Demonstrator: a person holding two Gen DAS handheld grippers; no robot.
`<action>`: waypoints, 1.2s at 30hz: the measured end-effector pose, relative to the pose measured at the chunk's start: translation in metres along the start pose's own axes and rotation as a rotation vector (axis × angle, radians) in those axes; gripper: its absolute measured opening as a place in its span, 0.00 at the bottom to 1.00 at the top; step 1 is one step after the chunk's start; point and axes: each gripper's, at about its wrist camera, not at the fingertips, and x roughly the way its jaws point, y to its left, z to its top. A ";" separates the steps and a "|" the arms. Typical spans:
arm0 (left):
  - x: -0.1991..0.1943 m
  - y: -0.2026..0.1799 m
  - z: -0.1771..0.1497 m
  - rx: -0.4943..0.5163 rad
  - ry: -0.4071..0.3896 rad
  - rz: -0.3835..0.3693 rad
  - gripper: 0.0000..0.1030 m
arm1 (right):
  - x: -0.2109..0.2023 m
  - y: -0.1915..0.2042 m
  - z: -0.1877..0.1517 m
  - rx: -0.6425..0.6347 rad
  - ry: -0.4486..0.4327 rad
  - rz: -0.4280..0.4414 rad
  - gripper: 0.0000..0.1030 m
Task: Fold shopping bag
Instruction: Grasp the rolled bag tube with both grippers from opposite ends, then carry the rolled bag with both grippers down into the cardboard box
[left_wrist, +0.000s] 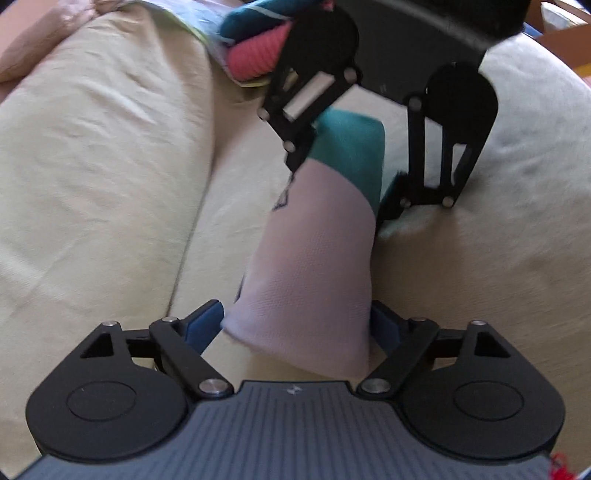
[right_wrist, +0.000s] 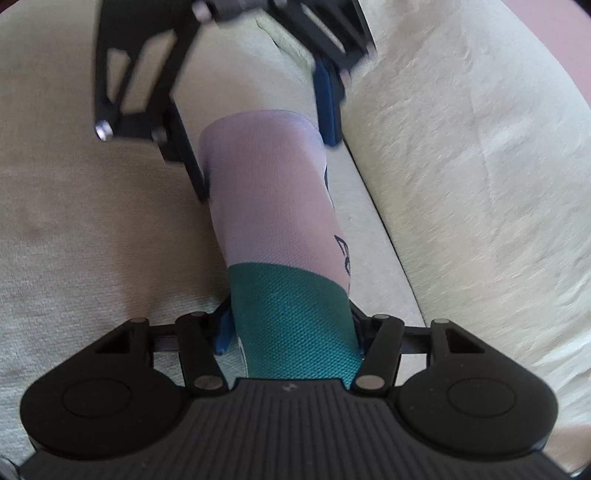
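The shopping bag (left_wrist: 314, 258) is a narrow folded strip of woven fabric, pale lilac at one end and teal at the other, with dark print on one edge. It hangs stretched between both grippers above a cream sofa. My left gripper (left_wrist: 295, 325) is shut on the lilac end. My right gripper (right_wrist: 291, 332) is shut on the teal end (right_wrist: 295, 314). Each gripper shows at the top of the other's view: the right one in the left wrist view (left_wrist: 351, 173), the left one in the right wrist view (right_wrist: 258, 147).
The cream sofa seat (left_wrist: 229, 206) and back cushion (left_wrist: 92, 147) lie under the bag; the cushion seam runs beside it (right_wrist: 388, 229). A pile of teal and pink fabric (left_wrist: 255, 48) lies at the far end. A cardboard box (left_wrist: 565, 40) stands at the upper right.
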 end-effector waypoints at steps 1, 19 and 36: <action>0.003 0.002 0.000 0.001 0.001 -0.013 0.76 | 0.000 0.000 -0.001 -0.002 0.000 -0.004 0.53; -0.043 -0.052 0.024 -0.109 0.072 0.013 0.64 | -0.042 0.033 0.008 0.087 0.017 -0.108 0.52; -0.173 -0.246 0.255 0.318 -0.370 -0.131 0.64 | -0.346 0.178 -0.080 0.295 0.492 -0.469 0.52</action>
